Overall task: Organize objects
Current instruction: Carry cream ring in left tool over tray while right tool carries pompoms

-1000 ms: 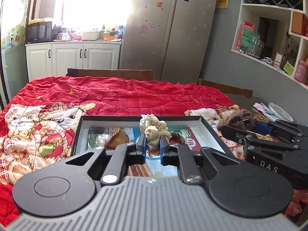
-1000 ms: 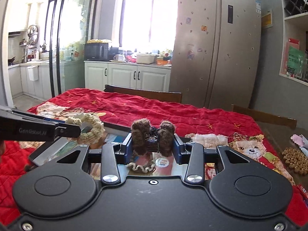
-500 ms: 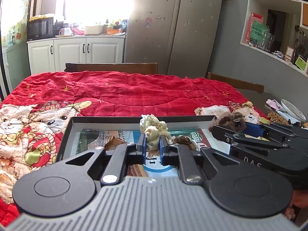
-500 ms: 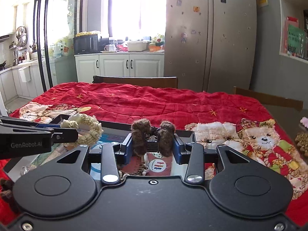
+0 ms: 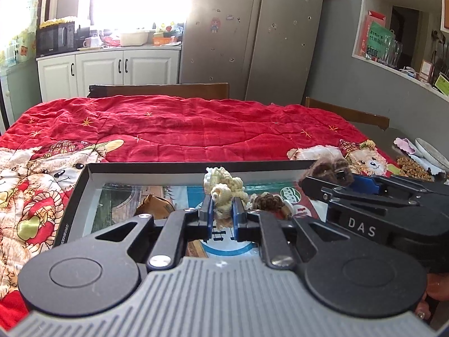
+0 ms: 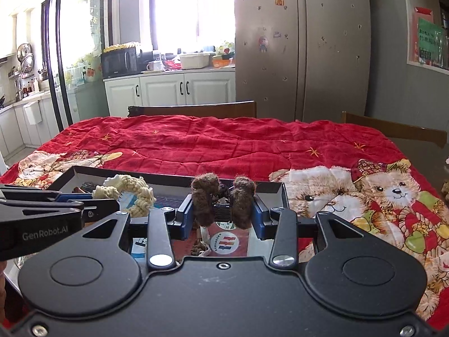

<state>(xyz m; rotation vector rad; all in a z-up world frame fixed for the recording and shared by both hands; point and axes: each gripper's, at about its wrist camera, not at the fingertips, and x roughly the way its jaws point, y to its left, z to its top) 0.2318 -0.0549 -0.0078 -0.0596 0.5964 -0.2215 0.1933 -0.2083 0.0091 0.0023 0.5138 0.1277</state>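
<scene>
The left gripper point(image 5: 221, 213) is clamped on a cream knitted ring point(image 5: 224, 193). The right gripper point(image 6: 223, 214) grips a brown fuzzy clip point(image 6: 221, 199). Both items hang above the black tray point(image 5: 84, 179) on the red quilt point(image 5: 182, 129).

A steel fridge point(image 5: 252, 33) stands beside white cabinets point(image 5: 112, 70); a microwave point(image 6: 119, 61) sits on the counter.

both claws point(image 5: 221, 214) point(image 6: 223, 213) lower and nearer the black tray point(image 5: 140, 168) — its far rim closer
</scene>
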